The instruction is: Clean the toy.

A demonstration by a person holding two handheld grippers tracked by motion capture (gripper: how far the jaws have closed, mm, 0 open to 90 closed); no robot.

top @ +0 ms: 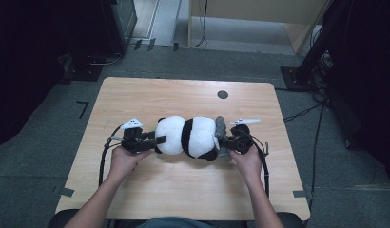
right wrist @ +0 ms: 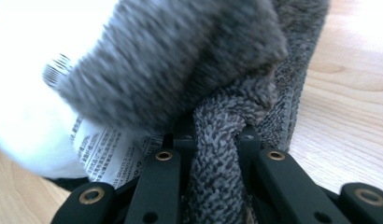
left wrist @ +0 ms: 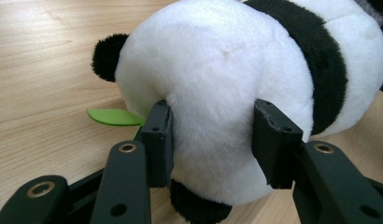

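Wooden table [top: 136, 190]: plush panda [top: 188, 135] lies crosswise, head leftward. Left claw [top: 157, 140] pinches head; right claw [top: 225, 141] pinches grey towel [top: 220, 126].

From above the person's edge, the high view looks forward and down on the whole counter [top: 136, 95], with grey floor on all sides; forearms enter at 6 o'clock. The panda [top: 188, 136] lies at the centre, the left gripper [top: 157, 140] at its 9 o'clock and the right gripper [top: 222, 141] at its 3 o'clock. The left gripper view rides low and level, very close, looking along its own fingers [left wrist: 157, 140] at the panda's [left wrist: 217, 93] white end. The right gripper view sits closer yet, facing the opposite way, blurred against a grey towel [right wrist: 217, 154]. All three views share the panda and the wooden counter.
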